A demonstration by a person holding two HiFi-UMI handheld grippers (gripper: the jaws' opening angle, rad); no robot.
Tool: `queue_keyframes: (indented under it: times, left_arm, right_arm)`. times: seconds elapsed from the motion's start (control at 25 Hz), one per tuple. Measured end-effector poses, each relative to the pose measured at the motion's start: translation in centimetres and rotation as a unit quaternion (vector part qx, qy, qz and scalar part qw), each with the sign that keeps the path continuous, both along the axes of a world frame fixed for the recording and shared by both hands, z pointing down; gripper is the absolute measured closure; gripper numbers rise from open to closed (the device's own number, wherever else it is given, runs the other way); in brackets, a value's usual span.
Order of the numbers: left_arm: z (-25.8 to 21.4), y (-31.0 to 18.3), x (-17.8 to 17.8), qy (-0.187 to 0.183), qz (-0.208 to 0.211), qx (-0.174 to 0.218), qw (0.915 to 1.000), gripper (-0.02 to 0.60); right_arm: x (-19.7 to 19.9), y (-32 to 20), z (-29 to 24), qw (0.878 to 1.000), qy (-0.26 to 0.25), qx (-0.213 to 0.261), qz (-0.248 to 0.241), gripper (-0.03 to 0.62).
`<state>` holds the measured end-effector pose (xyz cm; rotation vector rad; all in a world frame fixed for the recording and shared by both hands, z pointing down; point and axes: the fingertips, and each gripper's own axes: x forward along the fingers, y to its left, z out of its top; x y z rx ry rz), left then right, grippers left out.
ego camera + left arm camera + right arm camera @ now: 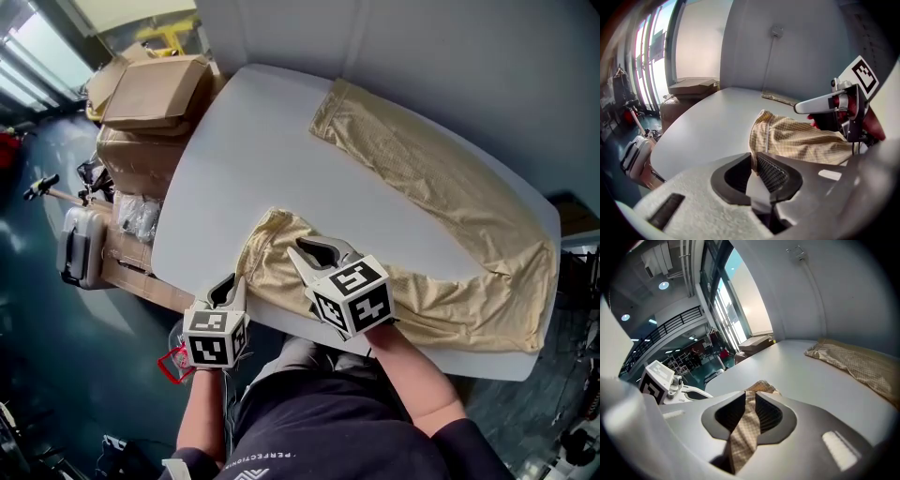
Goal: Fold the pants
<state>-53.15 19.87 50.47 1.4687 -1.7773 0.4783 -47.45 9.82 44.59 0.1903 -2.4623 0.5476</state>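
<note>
Left gripper (230, 287) and right gripper (321, 251) each pinch the near cuff of the pants (441, 178), still spread flat with no fold made yet.

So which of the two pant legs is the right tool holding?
The near leg: its hem is pinched in the right tool. The far leg lies flat across the table, untouched.

Pants (441, 192) on table (244, 150), boxes (155, 94) left of table — wall (422, 47) behind it
</note>
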Motion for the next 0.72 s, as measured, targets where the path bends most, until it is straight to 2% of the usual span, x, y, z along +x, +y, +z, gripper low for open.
queue_keyframes:
  times: [0.04, 0.2, 0.36, 0.56, 0.72]
  left_arm:
    - [-0.1, -0.1, 0.0, 0.0, -0.003, 0.003, 1.0, 0.548]
    - [-0.3, 0.1, 0.1, 0.0, -0.011, 0.009, 0.9999, 0.557]
    - [-0.4, 0.1, 0.2, 0.011, -0.018, 0.009, 0.9997, 0.557]
    - [-0.5, 0.5, 0.1, 0.017, -0.029, 0.007, 0.9994, 0.558]
    - [-0.5, 0.6, 0.0, 0.016, -0.033, 0.005, 0.9993, 0.557]
  right_arm:
    - [-0.7, -0.2, 0.3, 1.0, 0.006, 0.004, -0.01, 0.535]
    - [-3.3, -1.1, 1.4, 0.999, 0.025, 0.024, -0.034, 0.522]
    - [-5.7, -1.9, 3.1, 0.997, 0.053, 0.024, -0.052, 0.479]
    - [-7.2, -2.5, 4.6, 0.993, 0.089, 0.054, -0.063, 0.48]
    - [-7.5, -3.0, 5.2, 0.99, 0.106, 0.07, -0.068, 0.52]
